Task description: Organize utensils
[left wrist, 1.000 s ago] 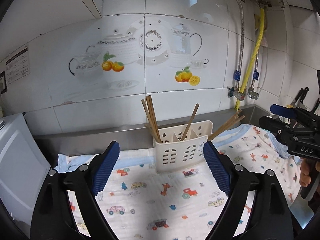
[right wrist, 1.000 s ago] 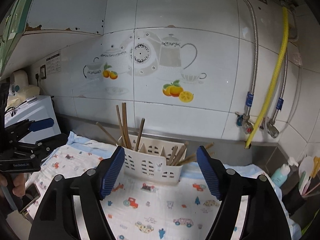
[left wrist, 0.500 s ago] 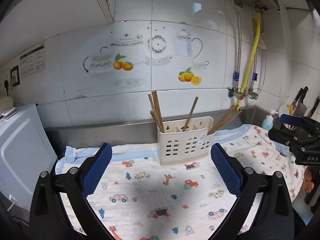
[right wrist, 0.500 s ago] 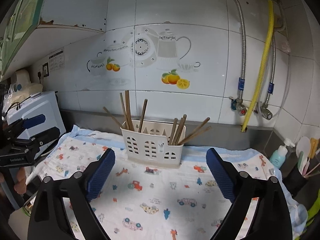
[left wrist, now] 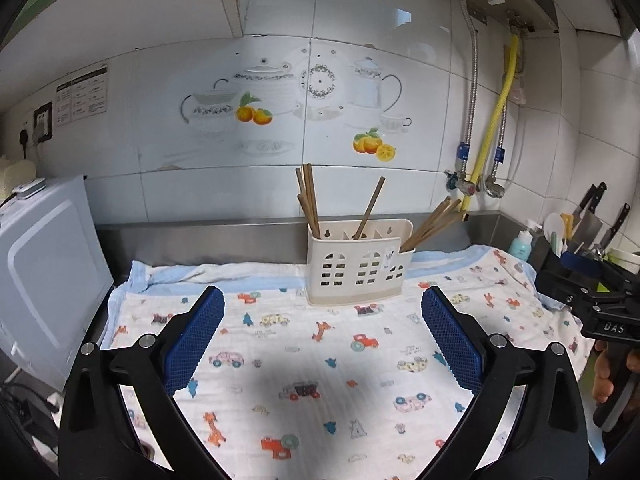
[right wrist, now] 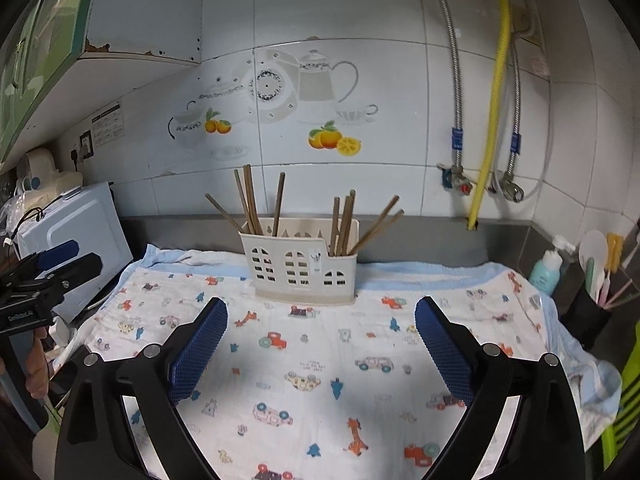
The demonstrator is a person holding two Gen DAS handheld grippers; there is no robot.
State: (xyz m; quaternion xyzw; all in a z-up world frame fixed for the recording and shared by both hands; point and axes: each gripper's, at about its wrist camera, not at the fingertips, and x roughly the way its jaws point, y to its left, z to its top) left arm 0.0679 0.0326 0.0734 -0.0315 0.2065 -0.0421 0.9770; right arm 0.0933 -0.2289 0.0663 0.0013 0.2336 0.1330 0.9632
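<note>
Left gripper (left wrist: pixel 323 326) spread wide, right gripper (right wrist: pixel 321 338) likewise, above cloth (right wrist: pixel 320 360)

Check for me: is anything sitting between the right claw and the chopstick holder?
Nothing visible. The right claw is open, and only bare printed cloth lies between it and the chopstick holder. The left claw is well off to the side.

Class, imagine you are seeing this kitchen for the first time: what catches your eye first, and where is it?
The cream utensil holder stands at the back of the cartoon-print cloth, brown chopsticks fanning out of it. Behind, a yellow hose runs down the tiled wall at right.
</note>
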